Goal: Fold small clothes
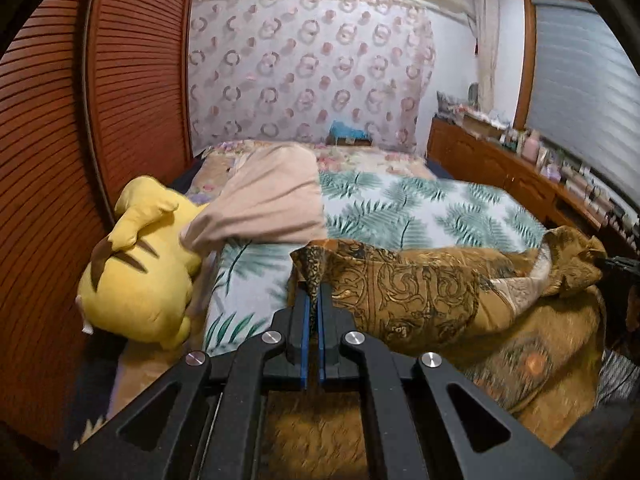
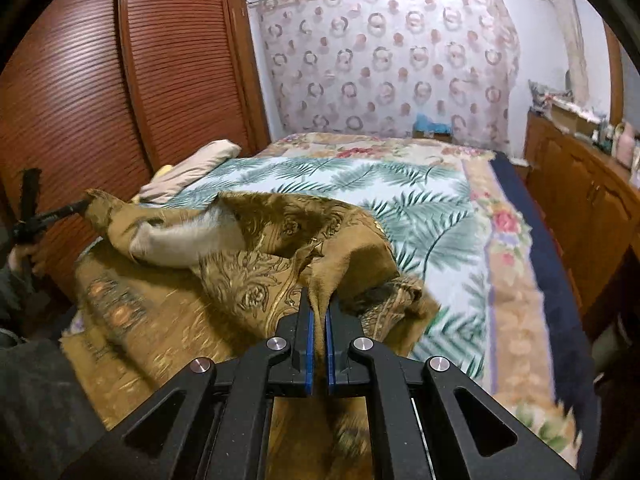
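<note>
A brown and gold patterned garment (image 1: pixel 420 292) lies across the near end of the bed, partly lifted. My left gripper (image 1: pixel 314 292) is shut on its left corner, which sticks up between the fingers. My right gripper (image 2: pixel 319 304) is shut on the opposite corner of the same garment (image 2: pixel 248 248). The pale lining of the garment shows in the right wrist view, where the left gripper (image 2: pixel 76 208) also shows, pinching the far left corner. The right gripper shows at the right edge of the left wrist view (image 1: pixel 616 264).
The bed carries a fern-print cover (image 1: pixel 420 208) (image 2: pixel 360 184). A yellow plush toy (image 1: pixel 140 276) and a beige pillow (image 1: pixel 272 200) lie at its left side by the wooden louvred wardrobe (image 1: pixel 60 140). A wooden cabinet (image 2: pixel 580 192) runs along the right.
</note>
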Tool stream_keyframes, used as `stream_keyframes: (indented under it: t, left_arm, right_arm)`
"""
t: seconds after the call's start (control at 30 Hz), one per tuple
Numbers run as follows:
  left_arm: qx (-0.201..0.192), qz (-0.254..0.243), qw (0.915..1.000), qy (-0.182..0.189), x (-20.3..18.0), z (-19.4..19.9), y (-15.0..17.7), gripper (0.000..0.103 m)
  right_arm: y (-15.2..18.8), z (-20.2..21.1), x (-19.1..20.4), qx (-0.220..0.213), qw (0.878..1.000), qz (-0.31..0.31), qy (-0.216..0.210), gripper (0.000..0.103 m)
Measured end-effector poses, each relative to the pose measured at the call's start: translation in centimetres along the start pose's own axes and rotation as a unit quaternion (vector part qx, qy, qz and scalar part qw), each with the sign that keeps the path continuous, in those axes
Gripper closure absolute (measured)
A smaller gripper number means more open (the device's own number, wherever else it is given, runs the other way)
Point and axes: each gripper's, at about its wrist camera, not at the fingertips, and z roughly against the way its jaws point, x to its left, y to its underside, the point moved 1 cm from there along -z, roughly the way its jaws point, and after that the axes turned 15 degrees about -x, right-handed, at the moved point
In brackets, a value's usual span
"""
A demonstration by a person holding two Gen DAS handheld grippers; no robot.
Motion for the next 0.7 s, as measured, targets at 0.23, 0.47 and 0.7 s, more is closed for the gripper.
stream_keyframes:
  t: [0.23, 0.47, 0.7]
  left_arm:
    - [0.038, -0.007, 0.9993, -0.001, 0.4, 0.1, 2.1, 0.099]
    - [0.041, -0.018, 0.999, -0.002, 0.3, -0.4, 1.7, 0.072]
    - [0.012, -0.019, 0.9997, 0.013, 0.2, -1.1, -0.9, 0.027]
  right_arm:
    - [2.0, 0.1, -0.1, 0.055, 0.998, -0.015, 0.016, 0.099]
    - [-0.1, 0.1, -0.4, 0.05, 0.998, -0.027, 0.028, 0.094]
    - [-2.2, 1.1, 0.2, 0.036, 0.997, 0.009, 0.063, 0.08]
